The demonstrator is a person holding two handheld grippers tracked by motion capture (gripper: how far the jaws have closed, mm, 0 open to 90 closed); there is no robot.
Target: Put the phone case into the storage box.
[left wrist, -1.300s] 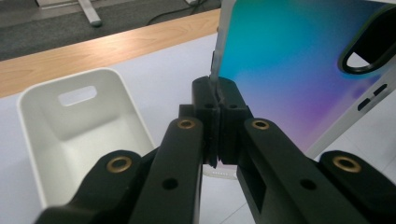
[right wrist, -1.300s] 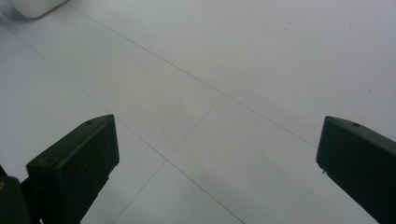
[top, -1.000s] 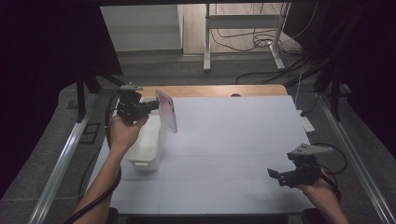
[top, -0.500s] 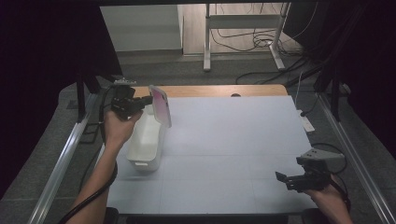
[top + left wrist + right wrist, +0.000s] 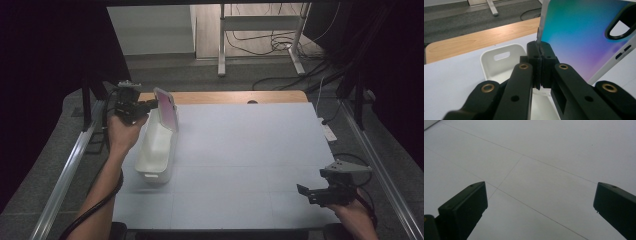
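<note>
Two grippers are in your hands at a white table [image 5: 250, 150]. Your left gripper [image 5: 150, 104] has its jaws pinched together on the edge of a phone case [image 5: 166, 107], pink to blue in colour, held upright above the far end of a white bin [image 5: 156, 150] at the table's left side. Compared with a second ago, the case seems to sit slightly farther back over the bin, though the view is dim. Your right gripper [image 5: 306, 192] has drawn back toward the near right corner; its jaws stand wide apart over bare table.
</note>
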